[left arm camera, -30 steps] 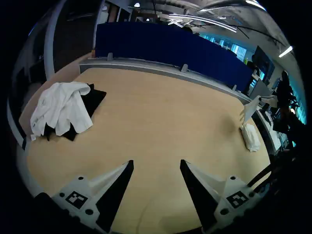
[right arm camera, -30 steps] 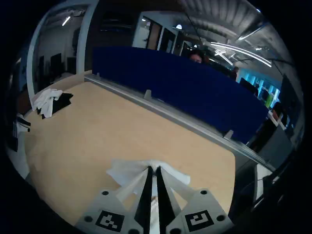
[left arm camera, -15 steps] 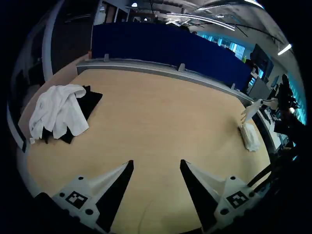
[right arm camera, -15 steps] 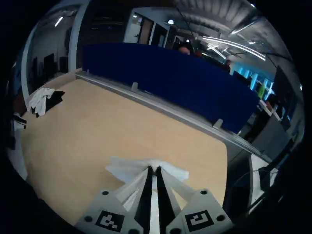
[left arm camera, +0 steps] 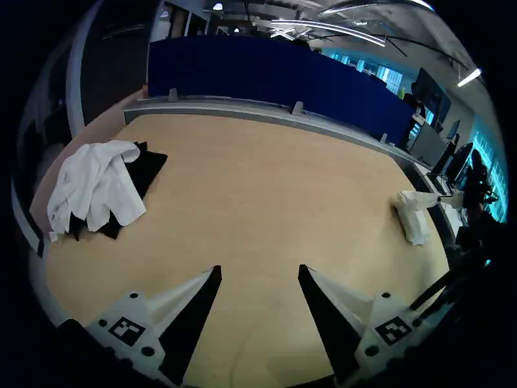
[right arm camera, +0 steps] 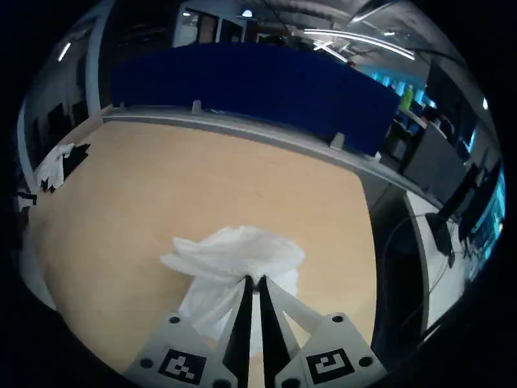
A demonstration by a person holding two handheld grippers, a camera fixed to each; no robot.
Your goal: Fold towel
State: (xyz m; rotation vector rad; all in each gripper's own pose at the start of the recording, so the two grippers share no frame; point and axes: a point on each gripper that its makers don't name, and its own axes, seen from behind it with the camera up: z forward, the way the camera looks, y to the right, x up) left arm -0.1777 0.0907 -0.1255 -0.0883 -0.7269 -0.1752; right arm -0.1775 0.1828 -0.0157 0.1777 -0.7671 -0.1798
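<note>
Right gripper [right arm camera: 254,280] pinches the towel [right arm camera: 232,255]; left gripper [left arm camera: 259,268] gapes empty above the table [left arm camera: 258,174], clothes heap [left arm camera: 97,184] well apart.

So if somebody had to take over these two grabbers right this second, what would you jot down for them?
Right gripper: jaws shut on a bunched edge of the white towel, which lies crumpled on the table.
Left gripper: jaws open, empty, above bare tabletop.
Also there: a white cloth lying on a black cloth at the table's far left.
Done: towel gripped at one spot.
Left: spread it flat, then fold it; no neat fold shows yet.
</note>
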